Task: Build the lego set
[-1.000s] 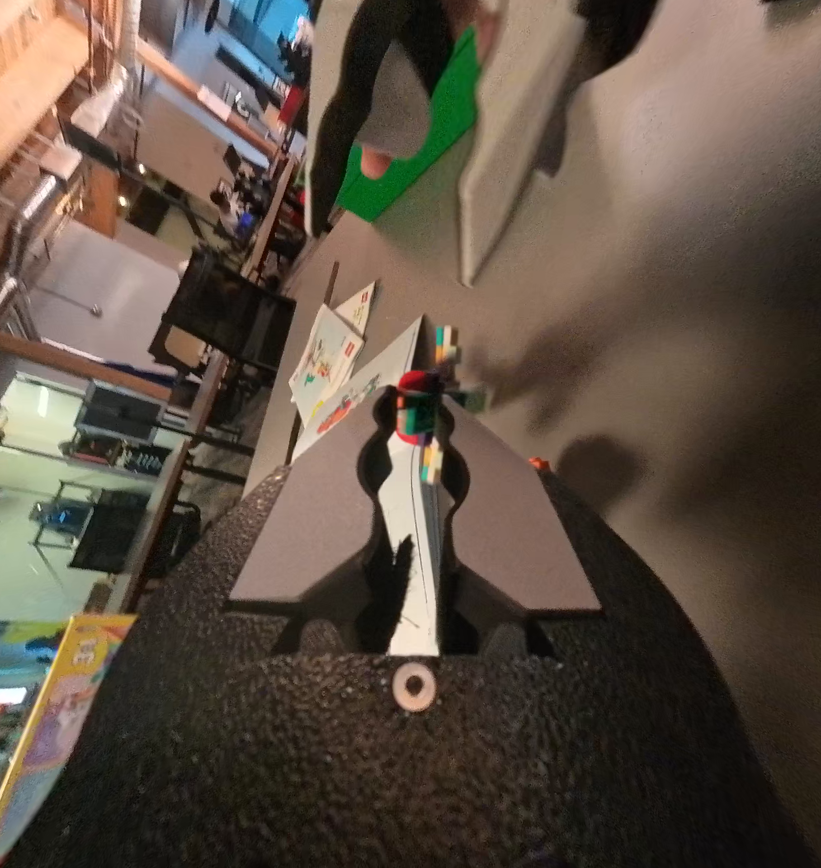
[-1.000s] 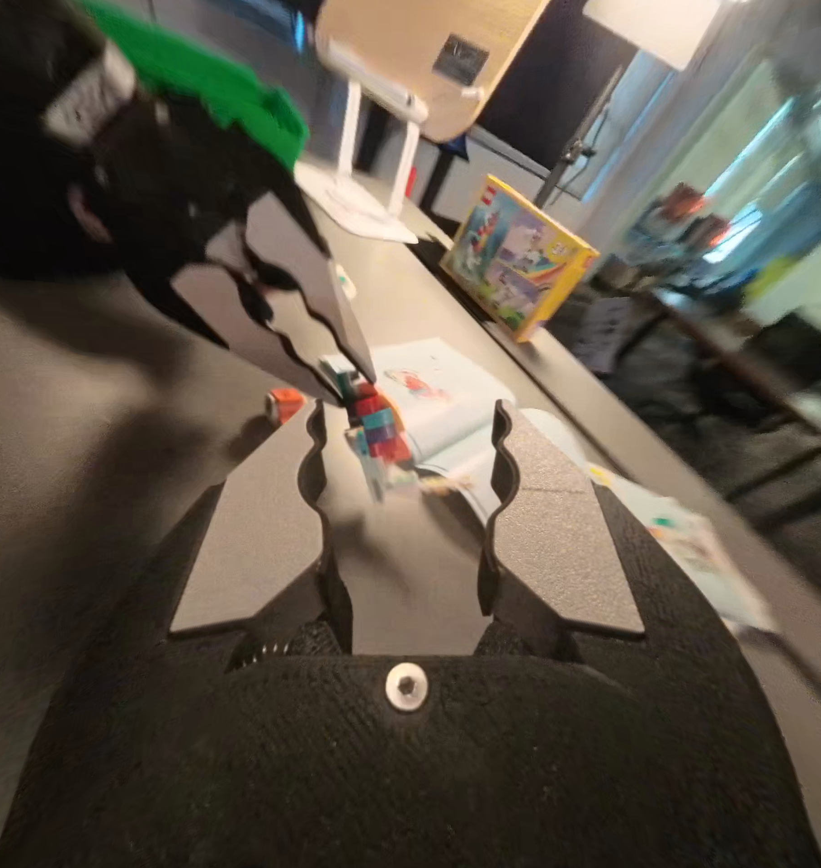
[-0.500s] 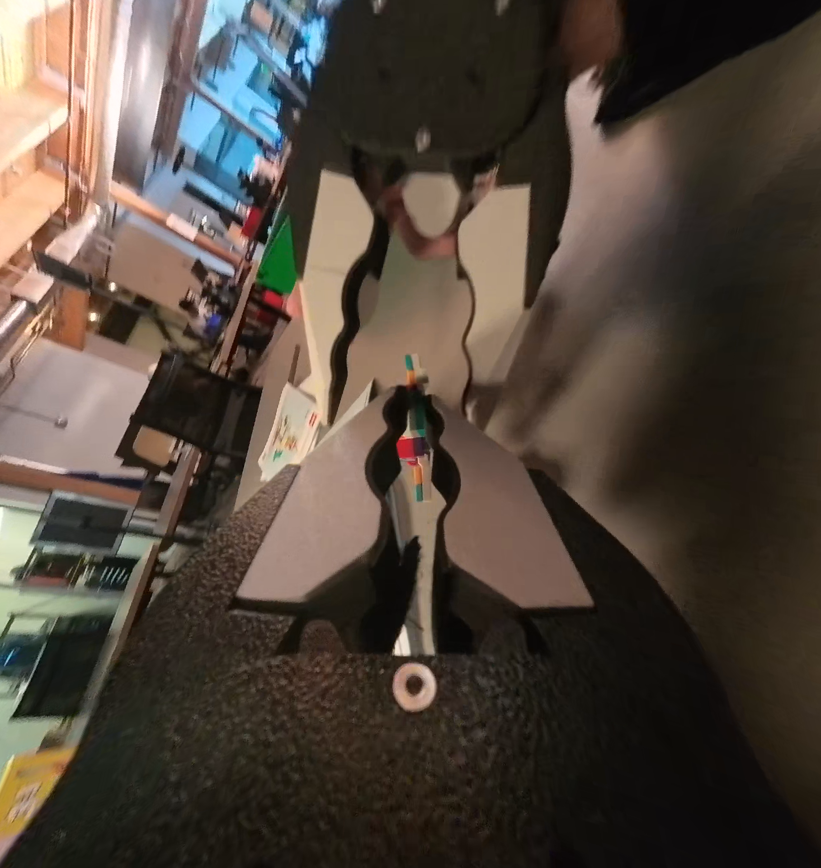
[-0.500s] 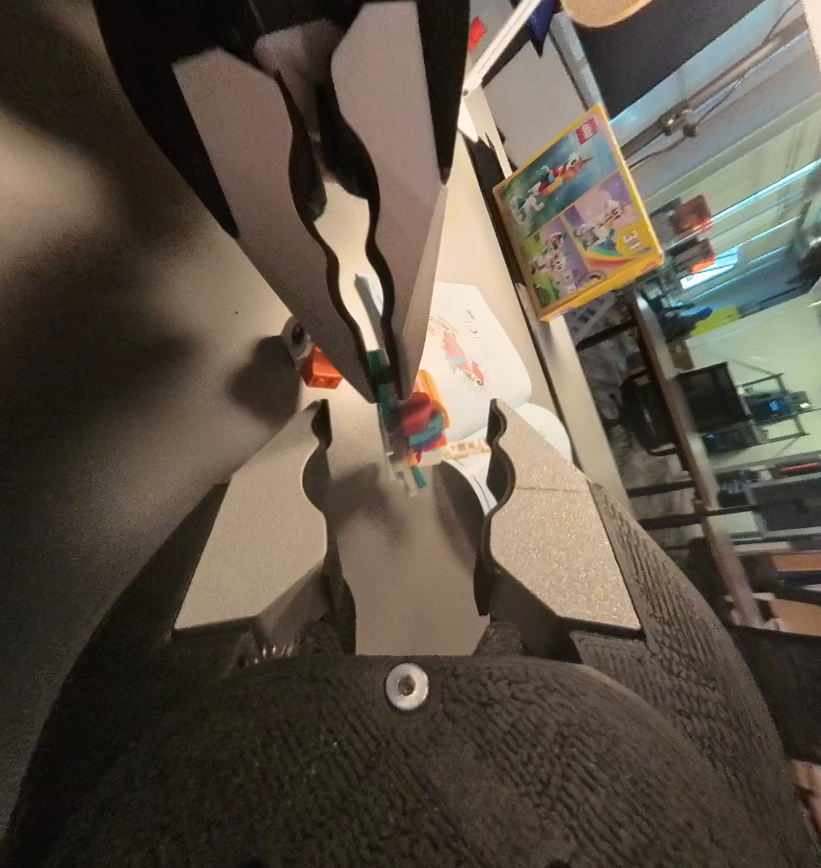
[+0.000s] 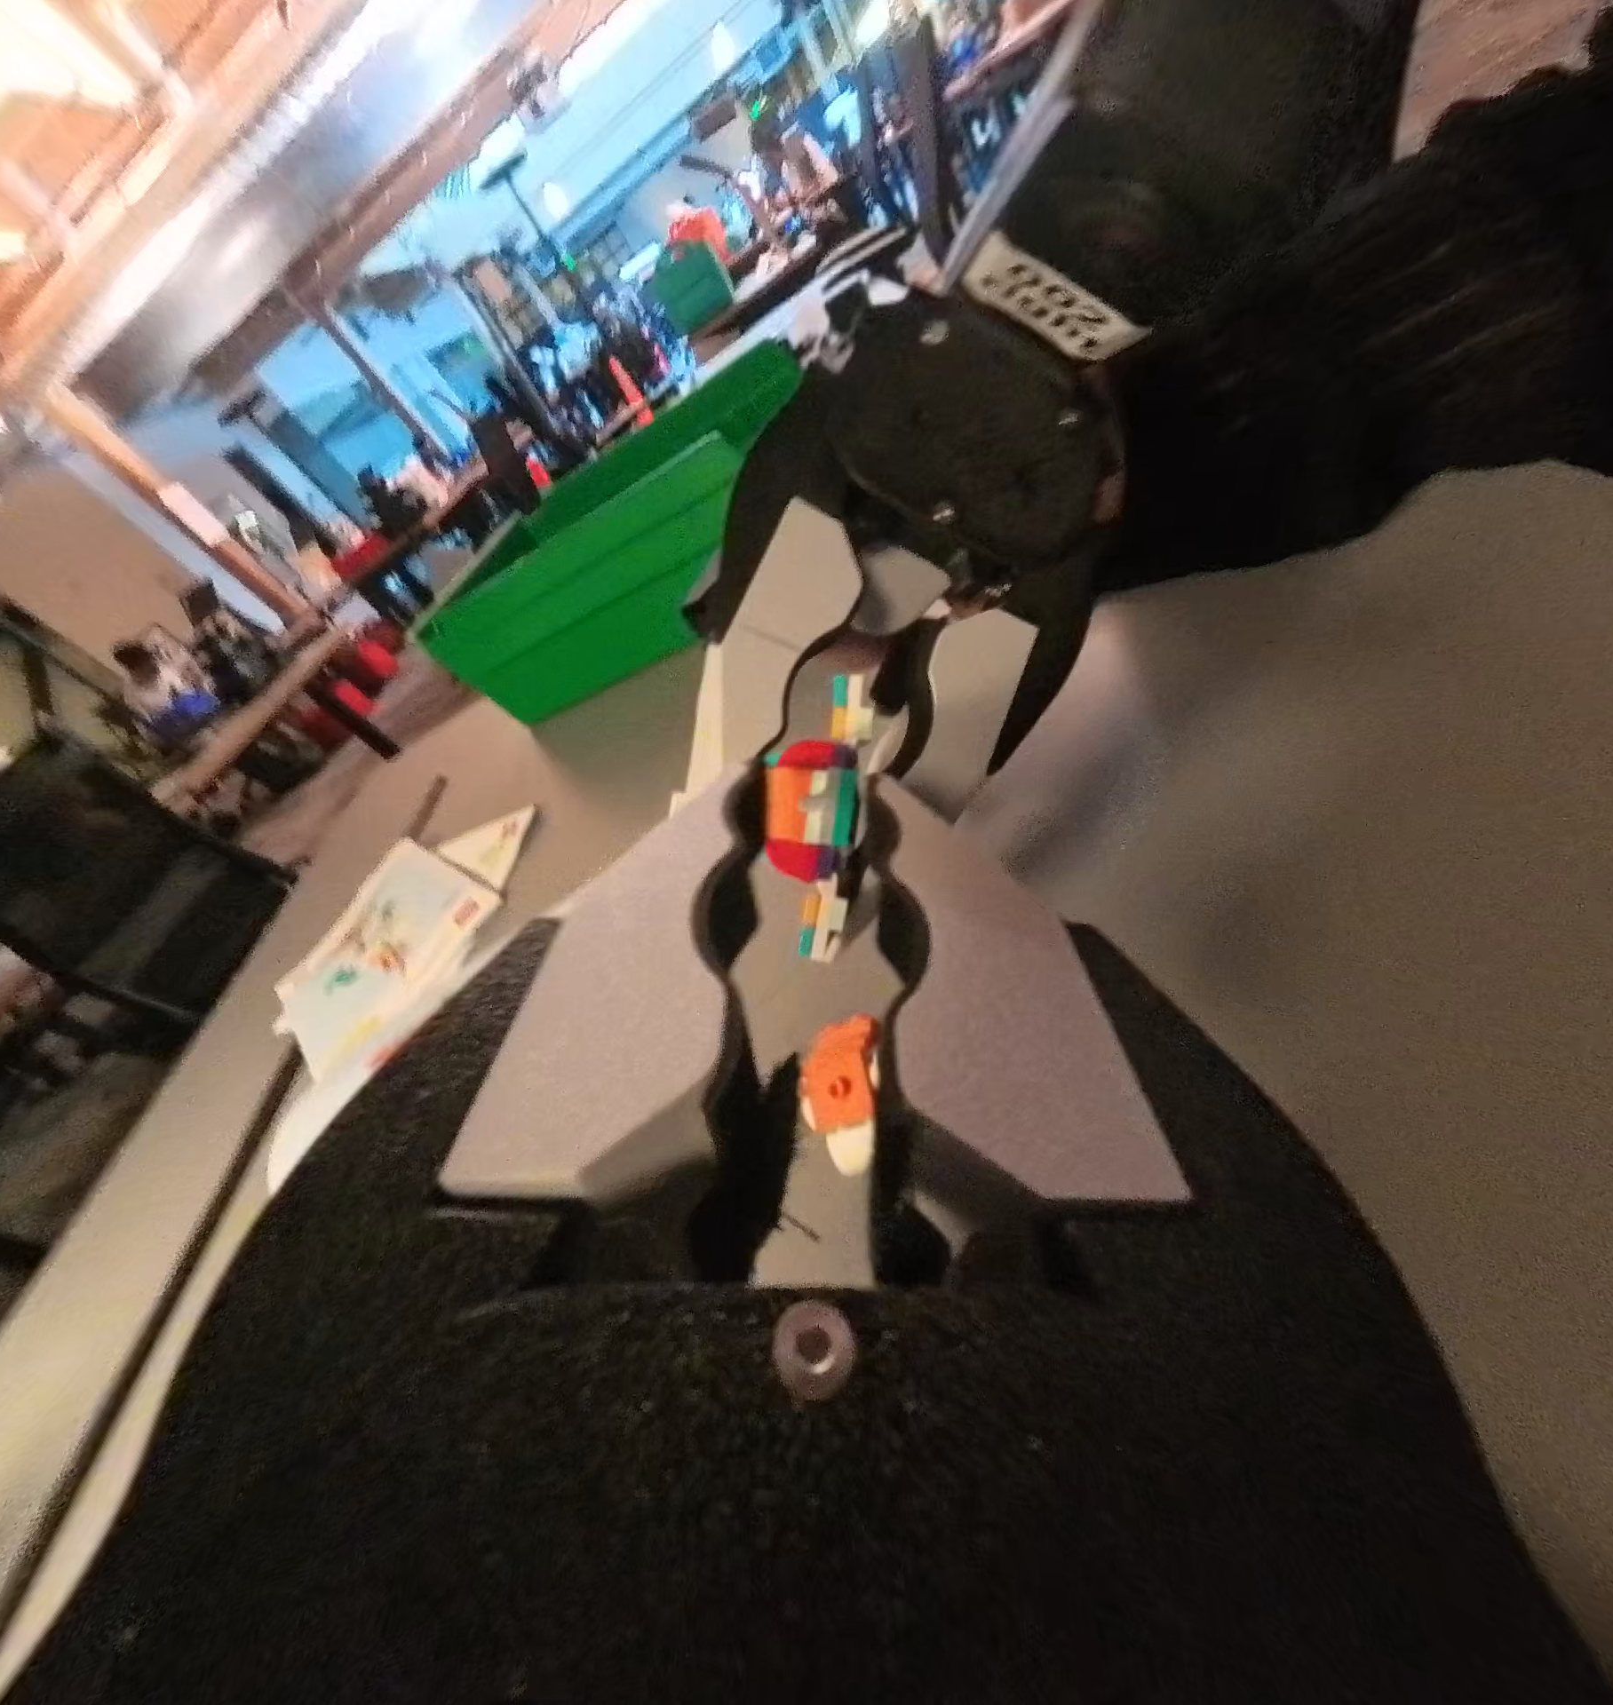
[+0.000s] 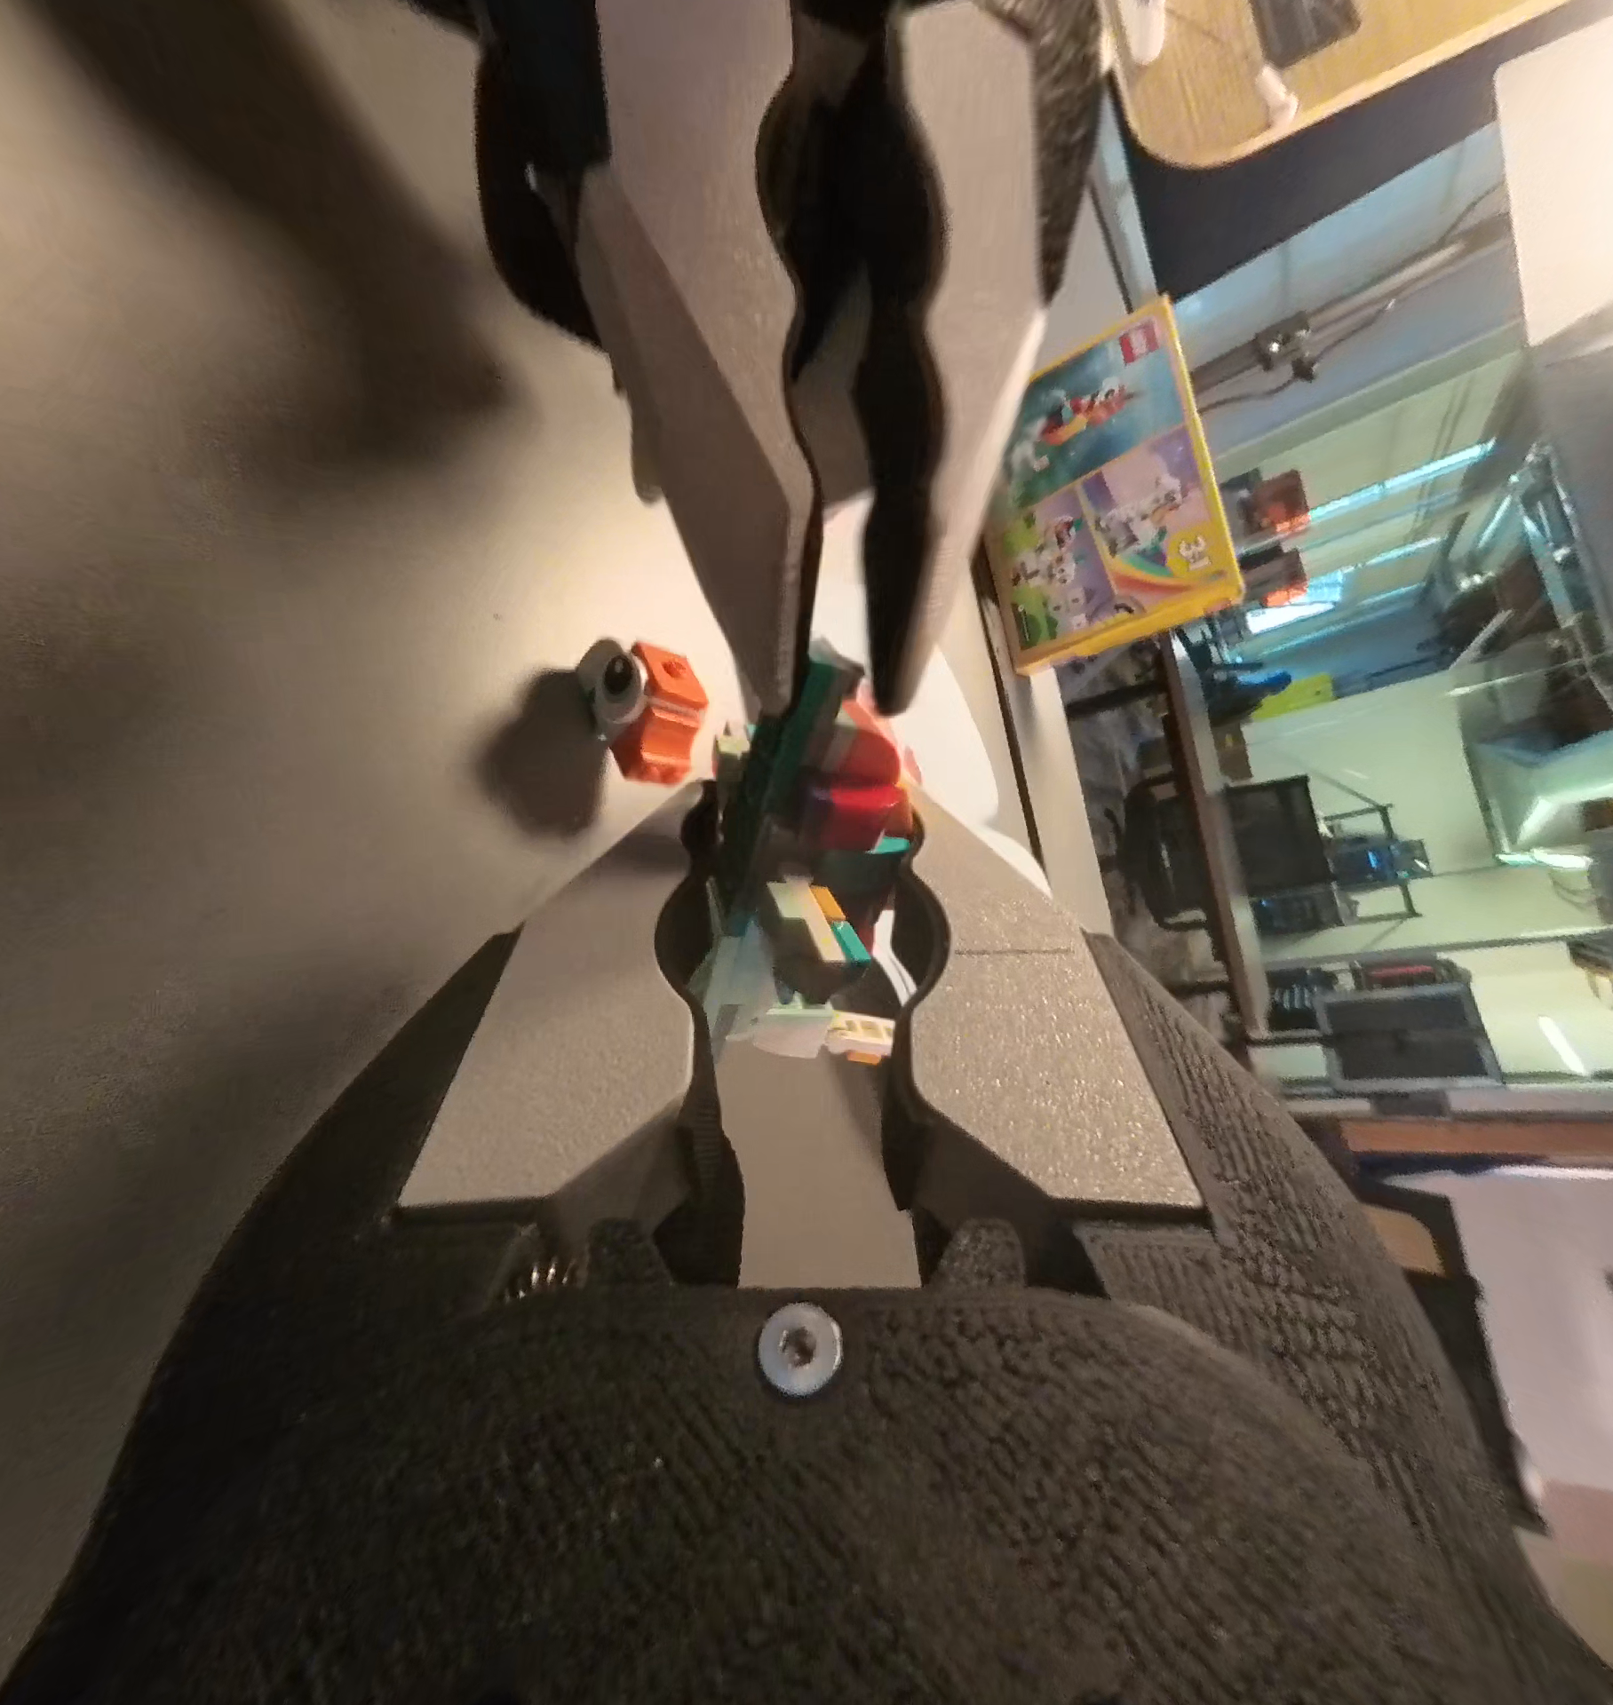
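Observation:
A small multicoloured lego model (image 6: 812, 867) of red, teal, orange and white bricks hangs above the grey table (image 6: 184, 738). My right gripper (image 6: 803, 826) is shut on it at the fingertips. My left gripper (image 6: 830, 701) comes in from above, its jaws slightly apart around the model's top end. In the left wrist view the model (image 5: 812, 812) shows between the tips of my left gripper (image 5: 812, 775) with thin gaps on both sides. A loose orange piece with a grey eye part (image 6: 655, 724) lies on the table beside the grippers. It also shows in the left wrist view (image 5: 840, 1079).
A green bin (image 5: 600, 563) stands behind the grippers. Instruction booklets (image 5: 388, 959) lie near the table's left edge. A yellow lego box (image 6: 1117, 498) stands at the table's far edge, with shelves and chairs beyond it. The grippers' ends are close to 5 cm from one another.
My right gripper has moved in and closed on the model. My left gripper, which pinched the model's thin plate, has opened. The model now shows its broad face to the left camera.

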### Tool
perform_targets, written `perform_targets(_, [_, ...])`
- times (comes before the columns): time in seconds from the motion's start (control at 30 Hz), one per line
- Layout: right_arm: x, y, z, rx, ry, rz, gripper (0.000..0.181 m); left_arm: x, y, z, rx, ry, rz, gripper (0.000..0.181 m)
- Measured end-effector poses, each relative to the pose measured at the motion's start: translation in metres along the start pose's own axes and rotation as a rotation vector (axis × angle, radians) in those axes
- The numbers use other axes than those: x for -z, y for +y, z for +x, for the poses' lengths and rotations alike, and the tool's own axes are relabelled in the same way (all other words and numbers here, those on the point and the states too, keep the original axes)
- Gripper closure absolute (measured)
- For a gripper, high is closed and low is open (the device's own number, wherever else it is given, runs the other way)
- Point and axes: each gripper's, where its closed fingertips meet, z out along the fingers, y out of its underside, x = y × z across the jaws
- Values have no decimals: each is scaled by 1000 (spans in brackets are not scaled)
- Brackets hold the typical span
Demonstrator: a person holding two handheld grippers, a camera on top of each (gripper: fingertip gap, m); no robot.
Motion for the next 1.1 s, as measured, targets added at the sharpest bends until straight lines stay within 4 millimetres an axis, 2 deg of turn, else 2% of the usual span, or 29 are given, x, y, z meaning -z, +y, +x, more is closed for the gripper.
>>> perform_targets(0.07, [-2,8,-1,20,3,-50,148,5,11,-3,118,38,-66,132])
perform_targets(0.17, [-4,15,-1,32,10,-95,148,14,35,-2,275,104,-212,116])
perform_targets(0.27, [-5,18,2,30,20,-117,148,20,63,0,329,95,-369,123])
perform_targets(0.3, [-5,19,2,31,21,-128,148,20,64,0,340,89,-368,126])
perform_targets(0.4, [-6,25,-2,7,-6,-161,148,14,47,-6,307,43,-259,134])
perform_targets(0.53, [-8,28,-13,-142,-102,-170,148,5,24,-10,88,-15,-192,151])
perform_targets(0.67, [-7,26,-18,-237,-161,-156,148,-7,35,-4,-66,-14,-288,160])
perform_targets(0.73, [-6,27,-20,-249,-176,-159,148,-10,37,0,-102,-5,-292,175])
perform_targets(0.83, [-4,27,-22,-279,-199,-149,148,-10,37,3,-104,20,-293,177])
perform_targets(1.0, [6,20,-28,-469,-313,-52,143,-10,45,10,-122,50,-312,178])
perform_targets(1.1, [8,20,-28,-486,-322,-34,144,-11,45,11,-113,57,-309,178])
